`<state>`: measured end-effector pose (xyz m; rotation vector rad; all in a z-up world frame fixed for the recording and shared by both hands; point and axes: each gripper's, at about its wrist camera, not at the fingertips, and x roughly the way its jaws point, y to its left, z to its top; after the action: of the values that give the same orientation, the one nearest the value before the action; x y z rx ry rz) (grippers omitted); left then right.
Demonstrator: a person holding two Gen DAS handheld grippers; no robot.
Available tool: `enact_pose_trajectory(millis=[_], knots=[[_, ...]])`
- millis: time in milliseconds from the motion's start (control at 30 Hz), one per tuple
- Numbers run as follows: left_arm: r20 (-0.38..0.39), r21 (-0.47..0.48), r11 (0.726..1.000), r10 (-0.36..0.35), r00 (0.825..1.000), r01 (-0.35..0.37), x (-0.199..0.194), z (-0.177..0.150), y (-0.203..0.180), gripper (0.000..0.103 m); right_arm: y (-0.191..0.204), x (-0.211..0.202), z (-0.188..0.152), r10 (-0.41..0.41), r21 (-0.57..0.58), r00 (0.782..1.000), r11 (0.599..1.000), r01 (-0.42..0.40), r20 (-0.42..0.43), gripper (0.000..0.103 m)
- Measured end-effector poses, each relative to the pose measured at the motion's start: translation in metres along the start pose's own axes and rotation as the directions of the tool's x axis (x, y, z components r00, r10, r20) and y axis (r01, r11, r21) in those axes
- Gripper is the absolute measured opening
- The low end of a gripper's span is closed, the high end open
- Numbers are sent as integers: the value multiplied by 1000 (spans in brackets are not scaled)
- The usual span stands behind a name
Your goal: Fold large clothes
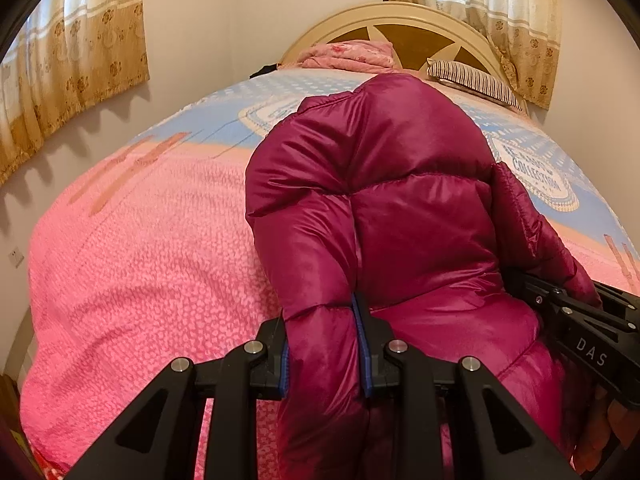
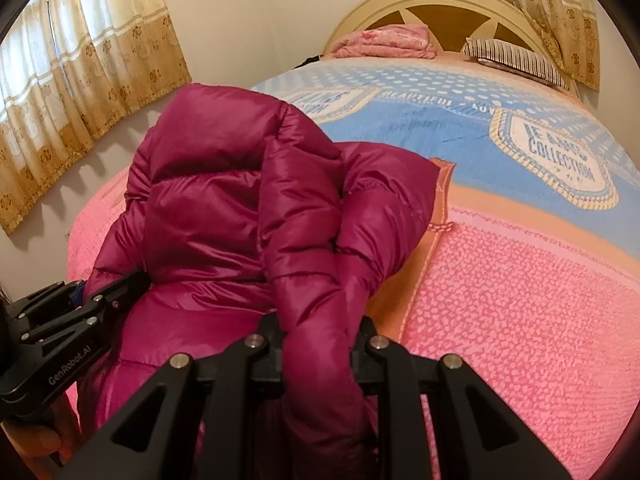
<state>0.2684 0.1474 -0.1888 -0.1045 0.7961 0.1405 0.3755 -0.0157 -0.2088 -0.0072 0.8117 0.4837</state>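
A shiny magenta puffer jacket [image 1: 400, 200] lies bunched on the pink bed cover near the bed's near edge. My left gripper [image 1: 324, 344] is shut on a padded fold of the jacket at its left side; blue pads [image 1: 362, 344] press the fabric. My right gripper [image 2: 320, 344] is shut on another padded fold of the jacket [image 2: 224, 200] at its right side. Each gripper shows in the other's view: the right one at the far right [image 1: 568, 312], the left one at the far left [image 2: 80, 304]. The jacket's near part hangs below both grippers.
The bed cover [image 1: 140, 260] is pink near me and blue further back [image 2: 440, 120]. A folded pink blanket [image 1: 348, 54] and a striped pillow [image 1: 472, 80] lie by the headboard [image 1: 400, 16]. Curtains [image 1: 72, 60] hang left and right; a wall runs along the left.
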Motion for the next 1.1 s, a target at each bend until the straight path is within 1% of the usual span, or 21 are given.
enact_pose_trajectory(millis=[267,767,967,1100], knots=[[-6,-24,1000,-14,1000,14,9,-4,9,27,2,10,0,-15,-14,1000,1000,14,-16,21],[-16,-40,999,-15,1000,14,15,-8,14,27,5,18,-1,-19,-9,999,1000,18,-30,22],[-20,-39,999,-7,1000,7,18,-9,13,30,5,21,-3,-22,-8,999,1000,22,-34,23],[-21,-40,999,1,1000,-2,20,-9,12,36,4,23,-3,-25,-3,999,1000,25,-37,25]])
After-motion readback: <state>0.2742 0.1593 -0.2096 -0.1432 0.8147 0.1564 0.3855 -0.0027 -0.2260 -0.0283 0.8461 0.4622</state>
